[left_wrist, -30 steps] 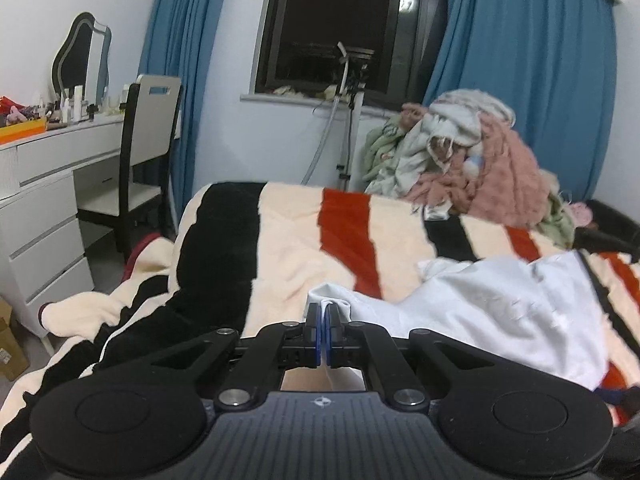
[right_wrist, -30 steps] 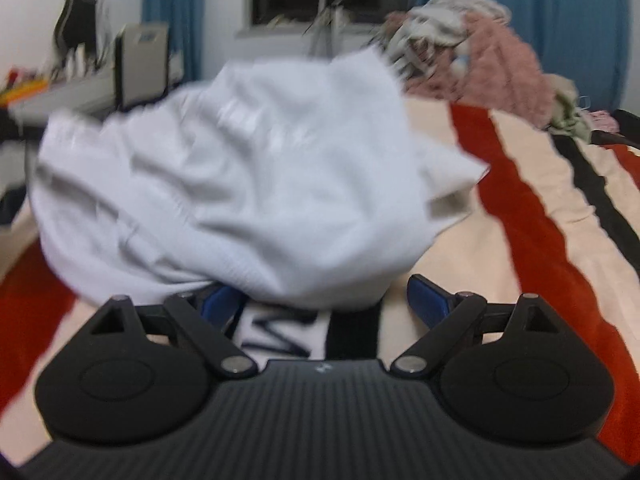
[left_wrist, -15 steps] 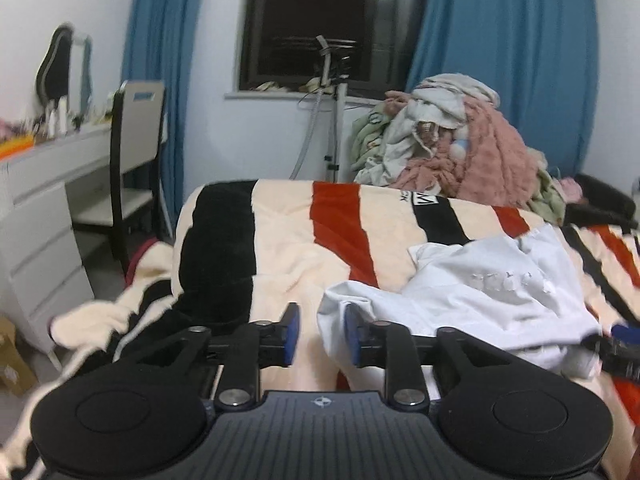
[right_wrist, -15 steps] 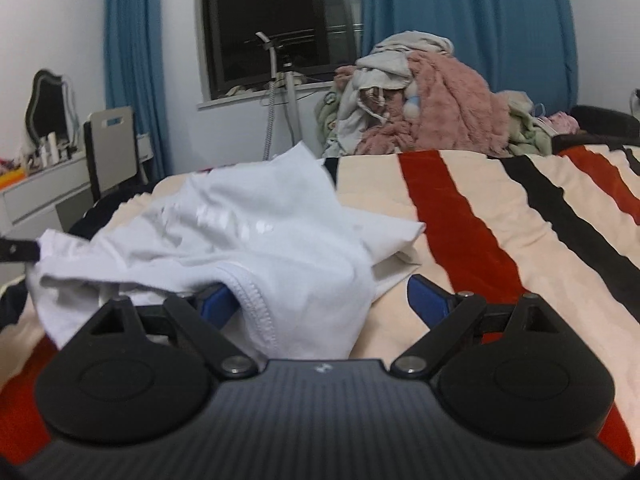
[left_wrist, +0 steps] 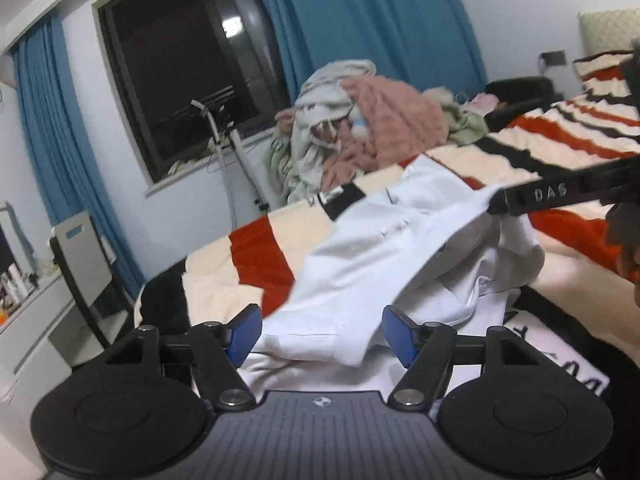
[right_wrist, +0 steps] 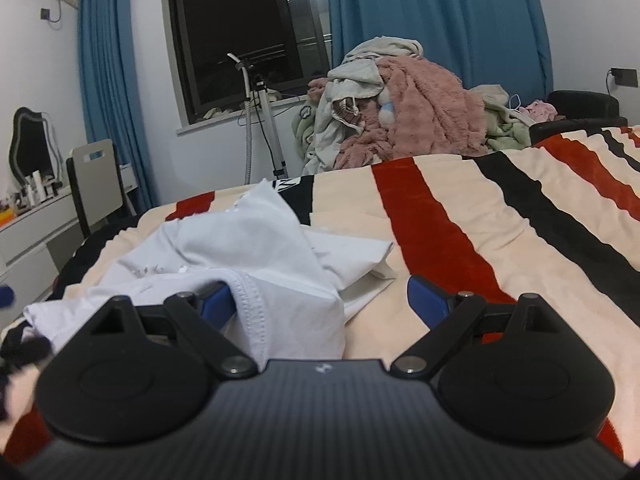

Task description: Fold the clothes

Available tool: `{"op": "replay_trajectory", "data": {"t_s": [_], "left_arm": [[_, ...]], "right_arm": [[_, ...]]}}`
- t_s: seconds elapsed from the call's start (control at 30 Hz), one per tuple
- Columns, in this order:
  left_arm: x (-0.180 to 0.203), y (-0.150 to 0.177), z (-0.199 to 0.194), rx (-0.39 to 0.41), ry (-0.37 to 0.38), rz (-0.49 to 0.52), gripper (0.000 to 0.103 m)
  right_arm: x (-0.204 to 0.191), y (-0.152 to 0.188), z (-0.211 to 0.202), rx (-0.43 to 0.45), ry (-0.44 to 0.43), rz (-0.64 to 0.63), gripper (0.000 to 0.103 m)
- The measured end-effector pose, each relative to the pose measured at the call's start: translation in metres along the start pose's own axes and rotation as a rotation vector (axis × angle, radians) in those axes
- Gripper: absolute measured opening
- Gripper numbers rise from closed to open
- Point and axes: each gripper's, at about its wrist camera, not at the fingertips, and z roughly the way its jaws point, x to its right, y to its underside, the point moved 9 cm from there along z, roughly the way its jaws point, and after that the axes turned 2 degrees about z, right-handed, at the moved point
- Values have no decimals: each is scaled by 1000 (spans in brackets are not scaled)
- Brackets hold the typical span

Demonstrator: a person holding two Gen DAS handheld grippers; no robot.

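Observation:
A white garment (left_wrist: pixel 384 256) lies crumpled on the striped bed blanket (left_wrist: pixel 256 256). My left gripper (left_wrist: pixel 322 332) is open, its blue pads on either side of the garment's near edge. My right gripper (right_wrist: pixel 324 302) is open too; the garment (right_wrist: pixel 256 256) lies loose over its left finger with a stitched hem between the jaws. The right gripper's black finger (left_wrist: pixel 560 194) shows at the right of the left wrist view, touching the garment's far end.
A pile of clothes with a pink fleece (right_wrist: pixel 416 116) sits at the far side of the bed. A white stand (right_wrist: pixel 260 120) is by the dark window. A chair (right_wrist: pixel 96 178) and white dresser (right_wrist: pixel 28 236) stand at left. The striped blanket (right_wrist: pixel 500 232) stretches right.
My left gripper was shut on the garment's corner, then opened wide. The garment dropped from its lifted state and settled on the bed. My right gripper stayed open.

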Motion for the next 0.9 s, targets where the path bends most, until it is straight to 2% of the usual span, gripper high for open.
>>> {"op": "replay_trajectory", "data": {"t_s": [0.07,0.23,0.27,0.3,0.37,0.4,0.5,0.57,0.7,0.9], "left_arm": [[16,-1,7,21,-26,46,75],[55,-5,23,74,-90,161,76],[60,-5,26,86,-123,187,76],[59,-6,29,101,-188,209,76],[44,-11,29,125,-278,152,76],[32,-13,27,133,-297,79,77],[-10,-17,19,149,-311,-184,80],[-29,-19,11,177,-331,-275,82],[-46,-28,-9,250,-354,-351,82],[-37,-36,-33,298,-338,-333,83]], "right_arm": [[3,0,1,-3,2,17,91],[8,-2,0,-4,-3,57,91],[9,-3,0,-4,-4,73,91],[12,-4,0,-4,-5,95,91],[18,-5,-1,-10,-12,153,91],[21,-6,-1,-14,-15,184,91],[31,-6,-1,-28,-13,246,91],[33,-6,-1,-35,-13,257,91],[28,-5,1,-57,-21,238,91],[31,-1,-2,-122,9,203,91]]}}
